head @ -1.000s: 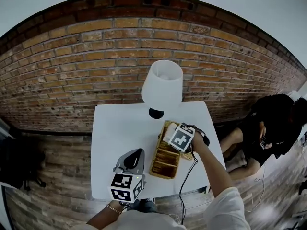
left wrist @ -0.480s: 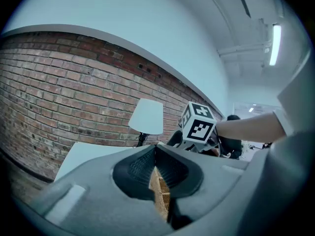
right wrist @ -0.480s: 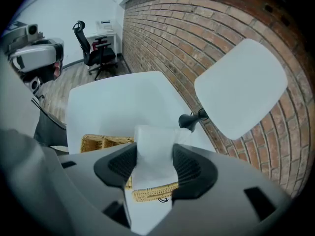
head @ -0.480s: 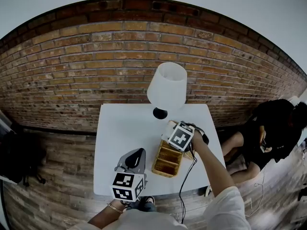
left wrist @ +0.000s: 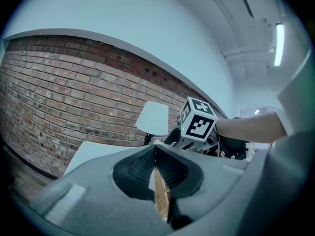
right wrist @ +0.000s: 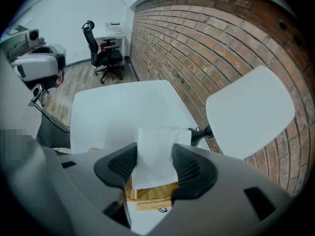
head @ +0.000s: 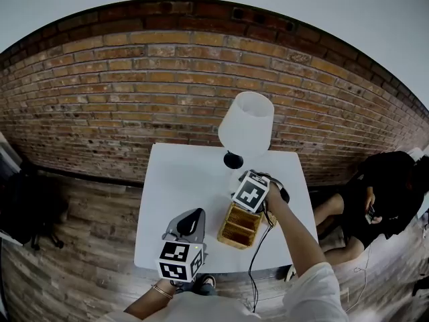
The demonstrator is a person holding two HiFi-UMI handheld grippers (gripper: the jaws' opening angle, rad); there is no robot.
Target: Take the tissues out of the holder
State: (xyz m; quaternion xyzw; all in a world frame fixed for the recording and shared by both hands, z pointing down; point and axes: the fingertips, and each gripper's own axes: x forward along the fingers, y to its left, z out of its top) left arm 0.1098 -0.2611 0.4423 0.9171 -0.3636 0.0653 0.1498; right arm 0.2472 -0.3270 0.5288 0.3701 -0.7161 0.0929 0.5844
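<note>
A woven wicker holder (head: 241,227) sits on the white table (head: 181,193), right of centre. My right gripper (right wrist: 155,163) is shut on a white pack of tissues (right wrist: 155,151), pads pressing both its sides, and holds it just above the holder's far end (right wrist: 147,196). In the head view its marker cube (head: 251,192) hides the tissues. My left gripper (head: 193,217) hovers near the table's front edge, left of the holder, jaws shut with nothing in them. Its own view (left wrist: 155,154) shows the holder through the slit between the pads.
A white-shaded lamp (head: 246,123) with a black base (head: 233,160) stands at the table's far edge, just beyond the right gripper. A brick wall runs behind. A person sits on the floor at the right (head: 375,200). A cable (head: 258,250) hangs from the right gripper.
The right gripper has risen with the tissues and drawn toward the lamp, so more of the holder shows. The left gripper has drifted slightly, still shut.
</note>
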